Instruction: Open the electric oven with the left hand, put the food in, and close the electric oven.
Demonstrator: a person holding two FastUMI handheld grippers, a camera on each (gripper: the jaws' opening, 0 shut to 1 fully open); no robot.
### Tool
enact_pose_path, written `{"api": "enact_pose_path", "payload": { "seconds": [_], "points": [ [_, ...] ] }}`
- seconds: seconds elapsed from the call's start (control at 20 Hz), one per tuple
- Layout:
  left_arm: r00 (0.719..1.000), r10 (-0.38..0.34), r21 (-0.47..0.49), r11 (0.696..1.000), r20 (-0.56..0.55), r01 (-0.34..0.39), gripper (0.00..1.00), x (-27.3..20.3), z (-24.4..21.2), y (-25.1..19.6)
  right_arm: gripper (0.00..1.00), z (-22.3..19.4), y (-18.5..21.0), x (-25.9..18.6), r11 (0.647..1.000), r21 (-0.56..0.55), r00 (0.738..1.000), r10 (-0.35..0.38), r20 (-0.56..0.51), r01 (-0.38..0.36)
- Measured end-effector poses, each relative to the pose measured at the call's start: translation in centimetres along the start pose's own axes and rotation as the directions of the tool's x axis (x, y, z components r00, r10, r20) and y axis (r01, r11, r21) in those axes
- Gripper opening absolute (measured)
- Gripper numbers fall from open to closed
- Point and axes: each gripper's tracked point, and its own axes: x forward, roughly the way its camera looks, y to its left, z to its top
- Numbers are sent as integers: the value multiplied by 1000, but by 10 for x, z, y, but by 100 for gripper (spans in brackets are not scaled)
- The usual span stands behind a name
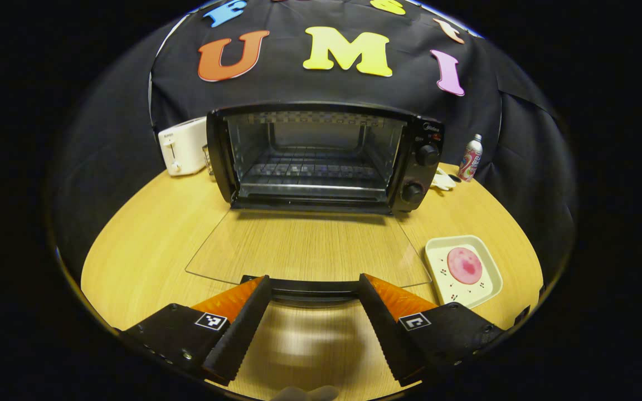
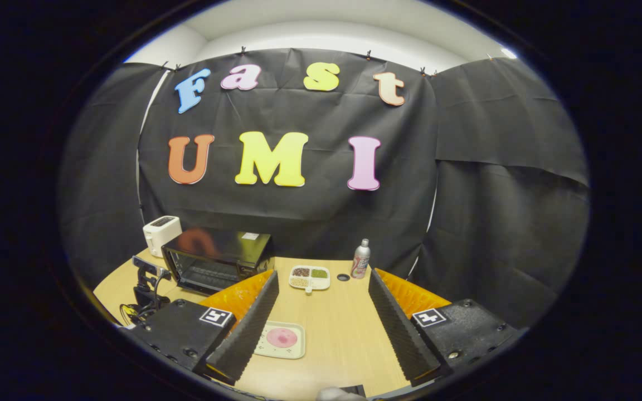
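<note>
Oven (image 1: 321,159) stands at the table's (image 1: 148,250) back, glass door (image 1: 307,248) dropped flat; the left gripper (image 1: 314,287) straddles its handle (image 1: 312,288), fingers spread, handle ends hidden behind them; food (image 1: 464,265) waits on a tray (image 1: 488,262) right; the right gripper (image 2: 324,289) hangs agape, grasping nothing.

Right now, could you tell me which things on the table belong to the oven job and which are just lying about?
For the job: oven with its door open flat; plate with the pink food; left claw, open at the door handle.

Lying about: toaster, can, snack tray.
</note>
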Motion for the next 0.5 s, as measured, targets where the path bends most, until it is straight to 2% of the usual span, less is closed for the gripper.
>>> {"api": "enact_pose_path", "payload": {
  "seconds": [0.1, 0.25, 0.5],
  "points": [
    [1000, -1, 6, 1000, -2, 1, 96, 4, -3, -2, 100, -6, -5, -1, 1000, -6, 1000, -13, -12, 13],
    [999, 4, 87, 996, -34, -1, 96, 4, -21, -3, 100, -20, -12, 0, 1000, -14, 999, -27, -42, 27],
    [1000, 4, 70, 998, 5, -4, 96, 0, -12, -3, 100, -41, -18, 9, 1000, 0, 996, -18, -85, 18]
  ]
}}
